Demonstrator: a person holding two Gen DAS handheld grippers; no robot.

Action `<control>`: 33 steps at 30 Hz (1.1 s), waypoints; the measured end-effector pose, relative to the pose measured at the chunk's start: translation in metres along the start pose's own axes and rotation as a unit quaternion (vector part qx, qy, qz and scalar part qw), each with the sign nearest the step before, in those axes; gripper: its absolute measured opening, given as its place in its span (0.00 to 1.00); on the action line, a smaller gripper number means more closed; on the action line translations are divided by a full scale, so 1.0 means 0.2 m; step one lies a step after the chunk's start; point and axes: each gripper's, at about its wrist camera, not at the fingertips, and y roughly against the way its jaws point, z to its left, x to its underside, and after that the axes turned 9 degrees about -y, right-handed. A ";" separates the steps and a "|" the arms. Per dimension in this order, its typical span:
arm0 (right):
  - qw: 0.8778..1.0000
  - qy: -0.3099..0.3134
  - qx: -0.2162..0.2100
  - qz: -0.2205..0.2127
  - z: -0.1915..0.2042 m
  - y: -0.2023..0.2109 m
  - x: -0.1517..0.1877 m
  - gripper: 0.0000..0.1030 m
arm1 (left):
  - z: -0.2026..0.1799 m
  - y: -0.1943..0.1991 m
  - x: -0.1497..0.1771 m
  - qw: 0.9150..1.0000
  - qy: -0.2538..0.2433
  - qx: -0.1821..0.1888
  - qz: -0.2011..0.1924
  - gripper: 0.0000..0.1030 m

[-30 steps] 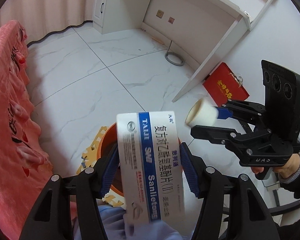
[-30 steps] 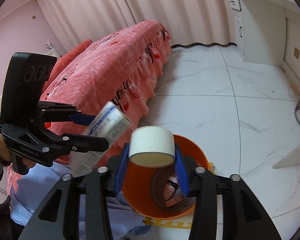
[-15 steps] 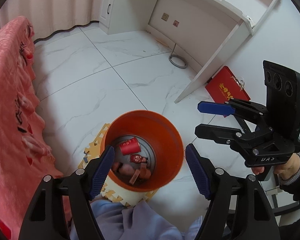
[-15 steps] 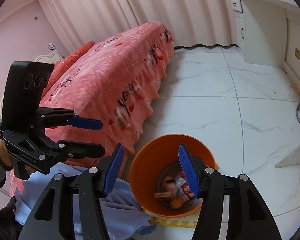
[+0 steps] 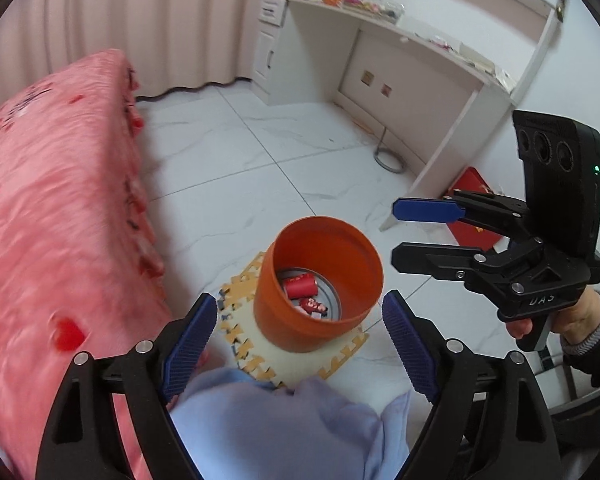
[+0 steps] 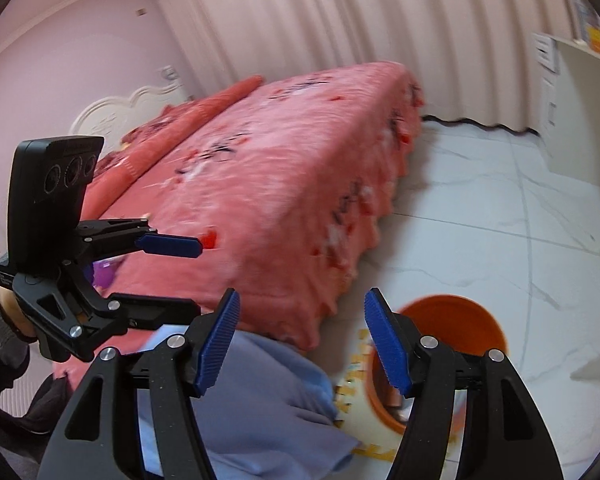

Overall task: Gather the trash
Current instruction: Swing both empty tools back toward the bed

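We hold both grippers above the orange bin [image 5: 320,288], which stands on a foam mat [image 5: 260,344] on the floor beside the bed [image 5: 60,200]. The left gripper [image 5: 296,344] and right gripper [image 6: 300,340] are empty, their fingers opening with nothing between them. Trash, a red cup [image 5: 300,286] among it, lies in the bin, seemingly placed near us for easy dropping.

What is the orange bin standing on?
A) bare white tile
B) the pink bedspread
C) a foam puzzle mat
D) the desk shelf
C: the orange bin sits on a cream foam puzzle mat with jigsaw edges, laid on the tiled floor beside the bed.
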 end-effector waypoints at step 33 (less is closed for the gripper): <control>0.965 0.193 -0.155 0.081 1.51 -0.66 0.01 0.69 | 0.65 1.17 1.11 0.947 0.222 -0.219 -0.073 0.89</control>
